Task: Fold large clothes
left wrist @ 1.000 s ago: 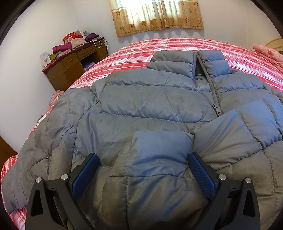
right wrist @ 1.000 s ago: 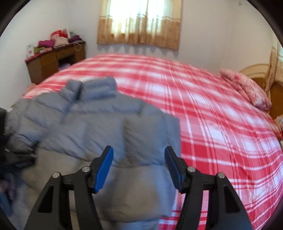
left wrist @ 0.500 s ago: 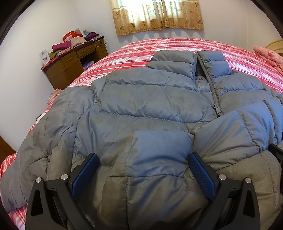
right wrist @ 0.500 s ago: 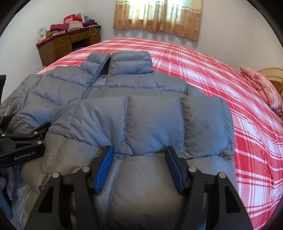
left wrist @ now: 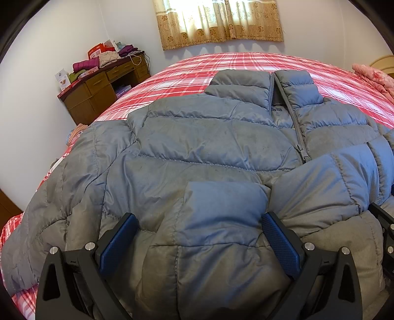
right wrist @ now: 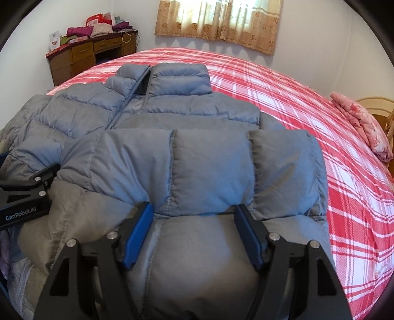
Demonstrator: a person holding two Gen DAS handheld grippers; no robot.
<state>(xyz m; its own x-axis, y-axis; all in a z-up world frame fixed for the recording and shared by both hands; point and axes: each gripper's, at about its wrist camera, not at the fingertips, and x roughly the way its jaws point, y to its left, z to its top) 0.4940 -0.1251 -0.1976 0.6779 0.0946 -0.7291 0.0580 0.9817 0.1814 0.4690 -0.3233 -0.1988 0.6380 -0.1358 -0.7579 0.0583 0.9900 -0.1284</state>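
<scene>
A grey quilted puffer jacket [left wrist: 209,147] lies front up on the red plaid bed [left wrist: 246,64], collar at the far end, zip partly open. Both sleeves are folded across its lower front. My left gripper [left wrist: 199,221] is open, its blue pads either side of the left sleeve's cuff end [left wrist: 224,206]. My right gripper [right wrist: 194,209] is open over the lower edge of the right sleeve [right wrist: 209,167], which lies crosswise on the jacket [right wrist: 172,113]. The left gripper's body [right wrist: 24,197] shows at the left edge of the right wrist view.
A wooden desk [left wrist: 103,91] piled with clothes and boxes stands against the far left wall. A pink folded quilt [right wrist: 362,123] lies at the bed's right side by a headboard. A curtained window [left wrist: 219,22] is on the far wall.
The right gripper has swung left and down from the bed's open side onto the folded right sleeve. The left gripper has stayed open and still over the left cuff.
</scene>
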